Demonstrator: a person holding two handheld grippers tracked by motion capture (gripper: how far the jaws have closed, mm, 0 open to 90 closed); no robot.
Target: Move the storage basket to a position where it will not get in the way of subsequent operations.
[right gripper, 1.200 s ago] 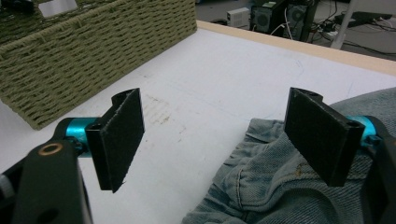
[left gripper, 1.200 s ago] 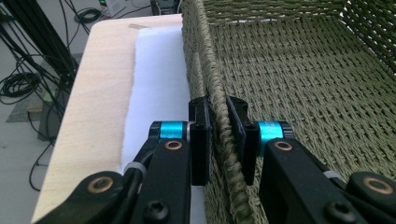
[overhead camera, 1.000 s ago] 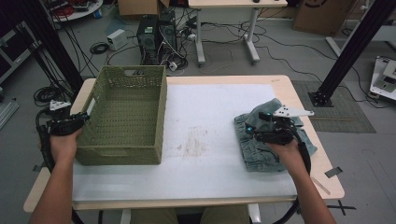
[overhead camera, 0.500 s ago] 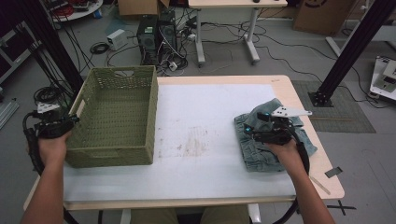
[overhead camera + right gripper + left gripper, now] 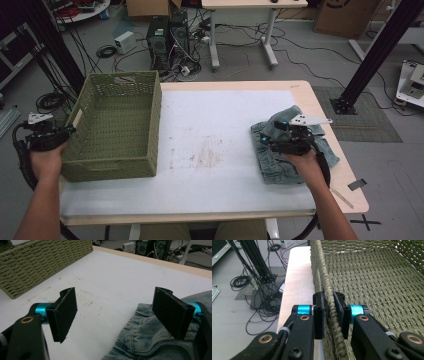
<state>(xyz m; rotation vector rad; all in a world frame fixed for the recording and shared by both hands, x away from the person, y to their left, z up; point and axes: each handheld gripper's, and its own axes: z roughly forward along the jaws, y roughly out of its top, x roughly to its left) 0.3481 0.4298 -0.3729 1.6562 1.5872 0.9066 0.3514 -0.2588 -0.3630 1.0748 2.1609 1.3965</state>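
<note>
A green woven basket point(image 5: 112, 169) stands at the table's left side, its left wall reaching past the table edge. My left gripper point(image 5: 70, 131) is shut on that left wall. In the left gripper view the two pads point(image 5: 319, 315) squeeze the braided rim of the basket point(image 5: 374, 277), which is empty inside. A crumpled pair of blue jeans point(image 5: 280, 165) lies at the right of the table. My right gripper point(image 5: 262, 137) hovers over its left part, open. In the right gripper view the gripper point(image 5: 117, 312) has wide jaws, with the denim point(image 5: 142, 340) below the right one.
The white mat on the table point(image 5: 215, 200) has a faint stain in the middle, between basket and jeans. Black frame posts and cables stand on the floor off the left edge point(image 5: 259, 277). Computers and a desk stand beyond the far edge.
The basket has slid left along the table with my left gripper holding its wall. The right hand and the jeans have stayed where they were.
</note>
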